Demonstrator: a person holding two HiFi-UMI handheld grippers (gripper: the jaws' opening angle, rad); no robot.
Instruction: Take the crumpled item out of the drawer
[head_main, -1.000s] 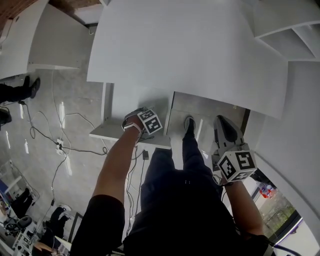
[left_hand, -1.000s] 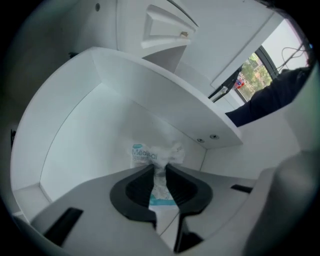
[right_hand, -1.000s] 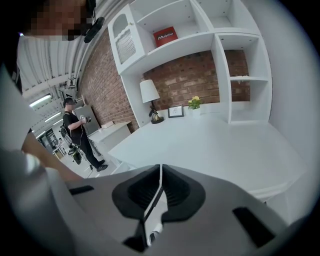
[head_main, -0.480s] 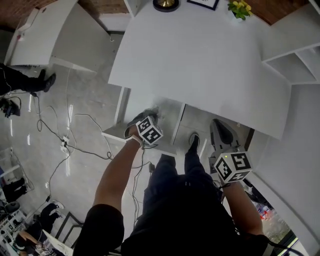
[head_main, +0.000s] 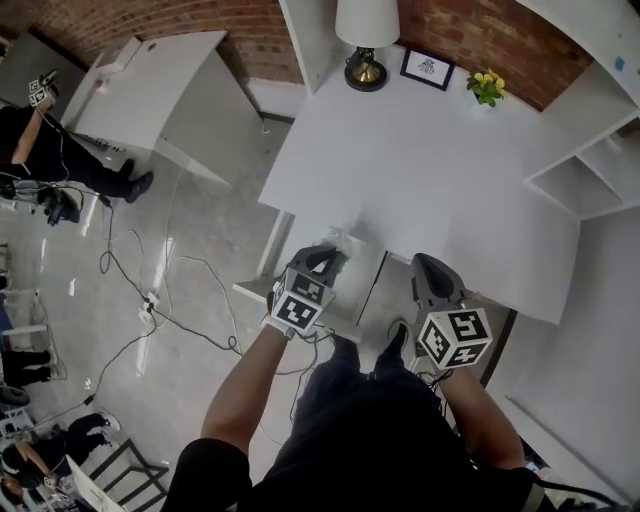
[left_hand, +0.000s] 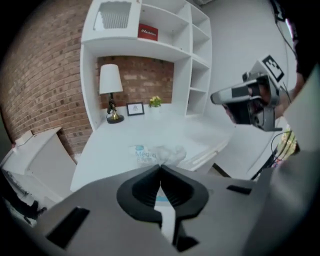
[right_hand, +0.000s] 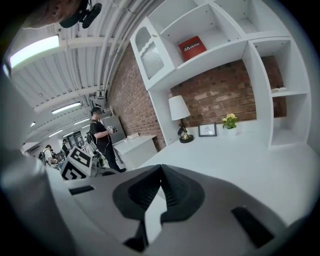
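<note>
The crumpled item (left_hand: 168, 154) is a white wad with blue print, and it sticks out just past the closed tips of my left gripper (left_hand: 160, 168). In the head view the left gripper (head_main: 328, 256) holds the crumpled item (head_main: 338, 240) at the near edge of the white desk (head_main: 430, 160), above the open drawer (head_main: 258, 290). My right gripper (head_main: 426, 268) hovers to the right at the desk's front edge. Its jaws (right_hand: 160, 168) are shut with nothing between them. The drawer's inside is hidden behind my left hand.
At the back of the desk stand a lamp (head_main: 366, 40), a small picture frame (head_main: 426, 68) and yellow flowers (head_main: 486, 86). White shelves (head_main: 585, 170) rise at the right. Cables (head_main: 150, 300) lie on the floor at the left, and a person (head_main: 50, 160) stands far left.
My left gripper has risen from the drawer to the desk's edge with the crumpled item. The head view has tilted up and now shows the whole desk top. The right gripper has barely moved.
</note>
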